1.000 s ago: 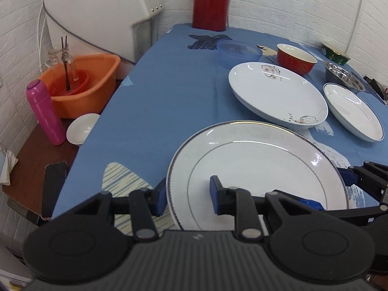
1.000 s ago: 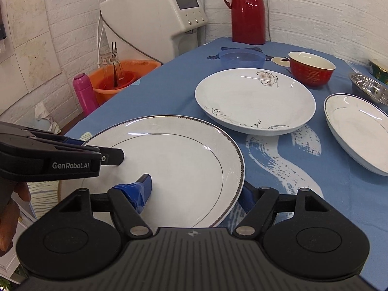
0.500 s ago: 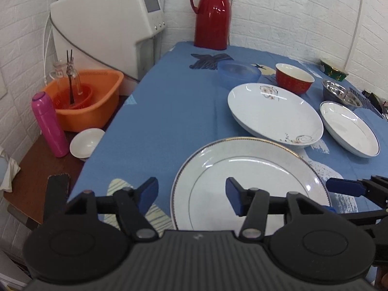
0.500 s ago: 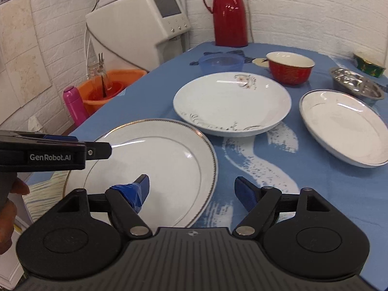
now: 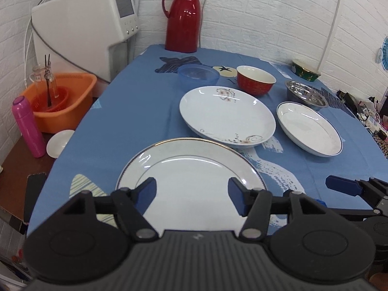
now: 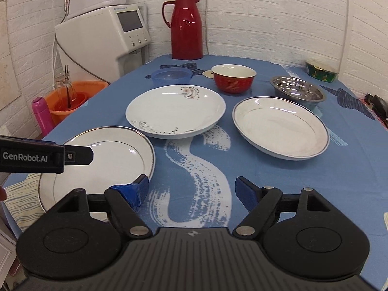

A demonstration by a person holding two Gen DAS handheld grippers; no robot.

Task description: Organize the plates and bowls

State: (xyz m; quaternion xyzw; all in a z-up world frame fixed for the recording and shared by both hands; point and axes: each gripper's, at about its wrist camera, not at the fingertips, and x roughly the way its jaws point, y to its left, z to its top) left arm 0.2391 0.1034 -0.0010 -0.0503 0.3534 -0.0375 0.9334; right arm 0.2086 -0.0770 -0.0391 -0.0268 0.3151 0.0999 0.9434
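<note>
While both grippers hang with jaws spread wide and nothing held, little sorting shows as done. Left gripper [image 5: 192,195]: the gold-rimmed plate [image 5: 191,169] lies flat on the blue tablecloth [image 5: 131,111] directly under and ahead of its jaws, apart from every other dish. Right gripper [image 6: 191,190]: bare cloth between its jaws, that same plate just off its left finger.

Ahead of the jaws, the patterned plate [image 6: 175,110] sits alone; to its right, the blue-rimmed plate [image 6: 281,126], also alone. Past those, in a loose row: blue plastic bowl [image 6: 171,76], red bowl [image 6: 234,77], steel bowl [image 6: 297,91]. Farthest right, by the wall, a green bowl [image 6: 321,70].

Judgement: nothing is stacked yet. Three plates remain to be piled and four bowls to be nested or grouped. Task near its start.
</note>
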